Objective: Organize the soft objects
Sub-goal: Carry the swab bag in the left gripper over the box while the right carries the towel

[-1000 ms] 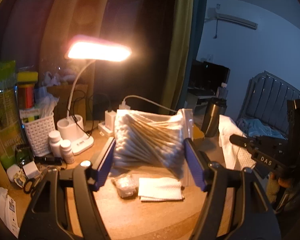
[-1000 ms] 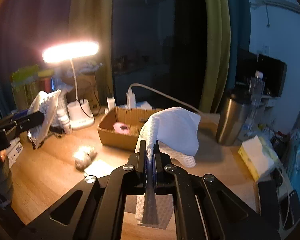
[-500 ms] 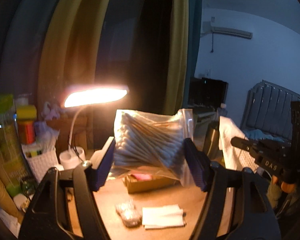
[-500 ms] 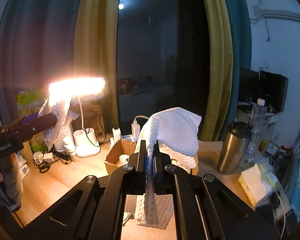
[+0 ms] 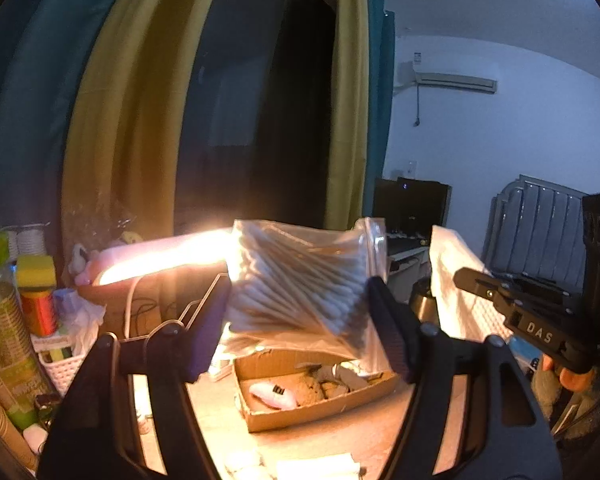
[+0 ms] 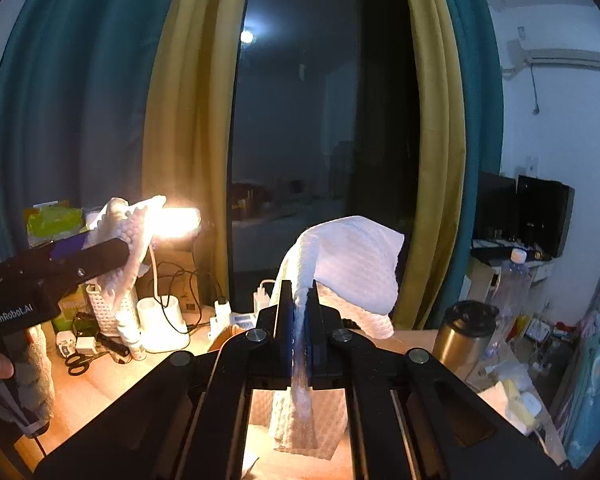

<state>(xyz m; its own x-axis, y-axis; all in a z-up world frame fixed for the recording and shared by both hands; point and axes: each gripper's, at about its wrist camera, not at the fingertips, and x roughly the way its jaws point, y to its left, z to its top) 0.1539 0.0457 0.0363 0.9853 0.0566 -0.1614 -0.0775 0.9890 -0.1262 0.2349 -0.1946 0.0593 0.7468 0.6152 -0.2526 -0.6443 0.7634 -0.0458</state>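
Note:
My left gripper [image 5: 300, 312] is shut on a clear bag of cotton swabs [image 5: 296, 280], held in the air above an open cardboard box [image 5: 312, 396] on the wooden desk. In the right wrist view the same bag of cotton swabs [image 6: 120, 248] shows at the left, in front of the lamp. My right gripper [image 6: 298, 320] is shut on a white quilted cloth [image 6: 352, 264], which drapes over and below the jaws. The cloth [image 5: 456, 280] and right gripper also appear at the right of the left wrist view. A folded white tissue [image 5: 320, 468] lies on the desk near the lower edge.
A lit desk lamp [image 6: 176, 220] glows behind the bag. A white basket [image 6: 108, 308], small bottles and scissors [image 6: 78, 362] crowd the desk's left. A steel tumbler [image 6: 460, 332] and a water bottle [image 6: 512, 280] stand at the right. Curtains and a dark window fill the back.
Both grippers have risen with their loads, so the desk has dropped low in both views. The bag now hangs above the cardboard box; both grips are unchanged.

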